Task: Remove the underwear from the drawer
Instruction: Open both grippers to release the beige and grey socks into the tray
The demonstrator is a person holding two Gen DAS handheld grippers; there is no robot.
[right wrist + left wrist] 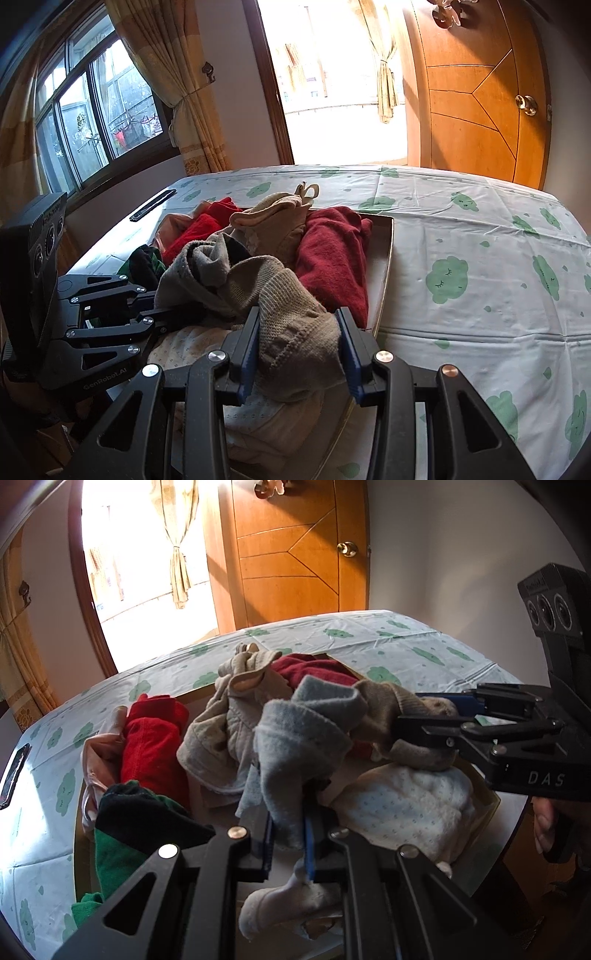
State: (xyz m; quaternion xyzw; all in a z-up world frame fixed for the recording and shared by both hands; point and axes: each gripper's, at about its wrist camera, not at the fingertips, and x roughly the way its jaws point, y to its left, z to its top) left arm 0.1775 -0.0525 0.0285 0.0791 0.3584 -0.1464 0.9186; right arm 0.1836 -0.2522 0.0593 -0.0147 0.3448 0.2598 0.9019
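A shallow drawer full of crumpled underwear and clothes lies on the bed. My left gripper is shut on a grey fleece piece, which hangs up and away from its pads. My right gripper is shut on a brown knit piece bunched between its blue pads. The two pieces tangle together above the pile. In the left wrist view the right gripper reaches in from the right with the knit piece. In the right wrist view the left gripper comes in from the left under the grey piece.
In the drawer also lie a bright red garment, a dark red one, a green and black one and a white quilted one. A flat black device rests on the cloud-print sheet. A wooden door stands behind the bed.
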